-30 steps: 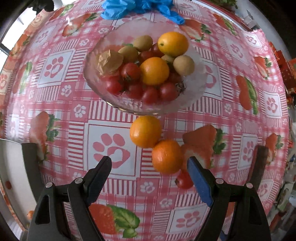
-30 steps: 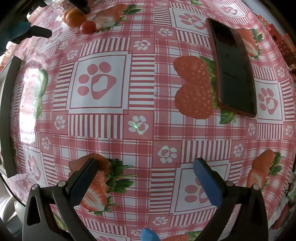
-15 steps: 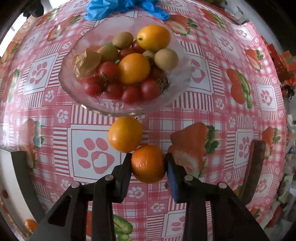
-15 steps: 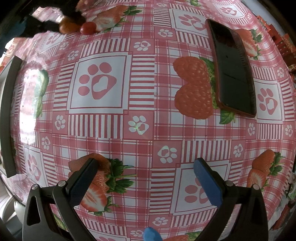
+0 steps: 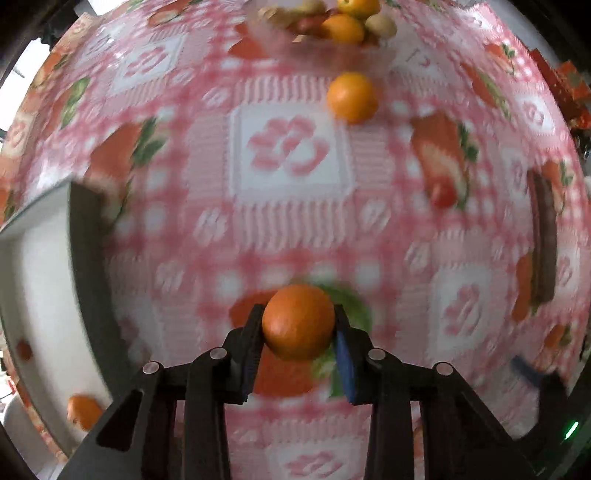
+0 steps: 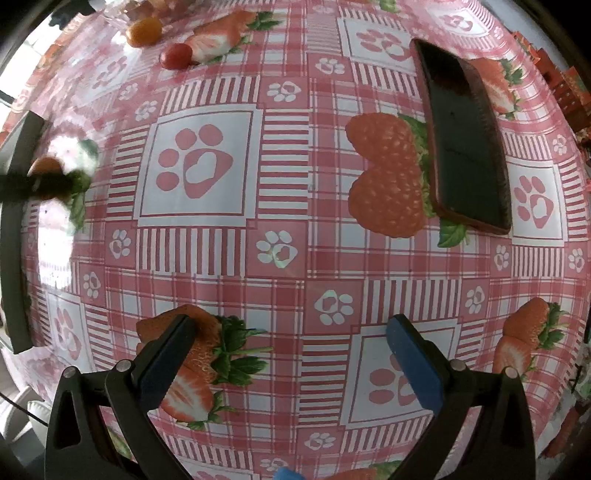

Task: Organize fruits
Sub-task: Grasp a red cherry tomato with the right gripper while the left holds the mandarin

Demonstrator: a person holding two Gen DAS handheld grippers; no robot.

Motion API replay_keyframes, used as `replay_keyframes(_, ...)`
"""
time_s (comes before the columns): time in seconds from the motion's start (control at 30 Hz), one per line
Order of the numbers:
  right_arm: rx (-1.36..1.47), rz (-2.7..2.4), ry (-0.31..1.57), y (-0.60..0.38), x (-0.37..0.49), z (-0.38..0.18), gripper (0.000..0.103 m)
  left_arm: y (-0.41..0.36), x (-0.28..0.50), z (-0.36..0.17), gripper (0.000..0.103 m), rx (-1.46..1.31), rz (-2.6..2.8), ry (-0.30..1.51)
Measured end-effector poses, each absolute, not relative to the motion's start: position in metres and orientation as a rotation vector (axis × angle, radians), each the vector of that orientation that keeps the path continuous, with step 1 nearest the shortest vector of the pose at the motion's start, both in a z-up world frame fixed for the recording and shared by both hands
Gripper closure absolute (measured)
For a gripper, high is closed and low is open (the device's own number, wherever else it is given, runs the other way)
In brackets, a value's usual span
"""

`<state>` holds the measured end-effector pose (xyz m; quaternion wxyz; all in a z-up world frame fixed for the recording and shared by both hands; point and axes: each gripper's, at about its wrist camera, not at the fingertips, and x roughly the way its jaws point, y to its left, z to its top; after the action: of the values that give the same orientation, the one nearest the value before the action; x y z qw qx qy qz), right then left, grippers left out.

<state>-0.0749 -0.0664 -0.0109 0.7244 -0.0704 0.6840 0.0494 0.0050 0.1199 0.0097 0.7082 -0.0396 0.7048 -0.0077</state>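
**Tangerine clamped and lifted clear of the cloth**

Tangerine [image 5: 298, 322] sits squarely between the jaws of the left gripper [image 5: 300, 326], which are closed to a narrow gap on it, one pad on each side at about its widest girth. It hangs above the blurred strawberry-print counter [image 5: 295, 206], apart from the other loose orange [image 5: 352, 96] that lies on the cloth just short of the glass bowl [image 5: 332, 26] at the top edge. A white tray [image 5: 44, 280] with a dark rim shows at the left, with an orange fruit [image 5: 83, 411] and a small red one already on it; that looks like the likely destination, though this is only a judgement.

The fruit should handle as light and fairly firm, but its skin is smooth and its round shape gives the flat pads little to bite on. Holding across the middle, as now, is the soundest place; a grip nearer the top or bottom would tend to squeeze it out. Hard pressure could bruise or split the peel, so moderate force suits it.

The right gripper [image 6: 291, 363] hovers over bare cloth with its jaws wide and nothing between them. A dark phone [image 6: 465, 147] lies well ahead of it, and a cherry tomato [image 6: 176, 56] lies loose far off near the top left.
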Motion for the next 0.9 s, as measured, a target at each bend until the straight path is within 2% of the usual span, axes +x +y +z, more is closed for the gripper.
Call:
replay_keyframes(0.1, -0.129, 0.098, 1.547, -0.065, -0.061, -0.008, 0.000, 0.124, -0.013, 0.009, 0.066, -0.063, -0.026, 1.574)
replay_keyframes(0.37, -0.114, 0.145, 1.381, -0.022, 0.024, 0.031, 0.000, 0.135, -0.038, 0.006, 0.066, -0.088, -0.034, 1.561)
replay_keyframes(0.47, -0.116, 0.159, 1.345, -0.002, 0.053, 0.033, 0.004, 0.134, -0.030, 0.000, 0.066, -0.098, -0.034, 1.558)
replay_keyframes(0.57, -0.134, 0.178, 1.344, 0.016, 0.074, 0.028, 0.015, 0.134, -0.026, -0.003, 0.066, -0.115, -0.033, 1.558)
replay_keyframes(0.63, -0.143, 0.194, 1.355, 0.026, 0.082, 0.023, 0.029, 0.135, -0.025, -0.006, 0.066, -0.130, -0.029, 1.559)
replay_keyframes(0.67, -0.162, 0.186, 1.354, 0.030, 0.084, 0.021, 0.030, 0.135, -0.024, -0.009, 0.066, -0.140, -0.025, 1.558)
replay_keyframes(0.77, -0.214, 0.171, 1.327, 0.038, 0.085, 0.022, 0.045, 0.150, -0.027, 0.005, 0.066, -0.160, -0.021, 1.556)
replay_keyframes(0.8, -0.222, 0.163, 1.321, 0.038, 0.086, 0.024, 0.059, 0.151, -0.027, 0.005, 0.066, -0.165, -0.021, 1.556)
replay_keyframes(0.83, -0.225, 0.156, 1.319, 0.041, 0.081, 0.024, 0.078, 0.152, -0.027, 0.004, 0.066, -0.169, -0.021, 1.557)
replay_keyframes(0.9, -0.188, 0.167, 1.333, 0.040, 0.078, 0.028, 0.078, 0.152, -0.027, 0.002, 0.066, -0.172, -0.024, 1.558)
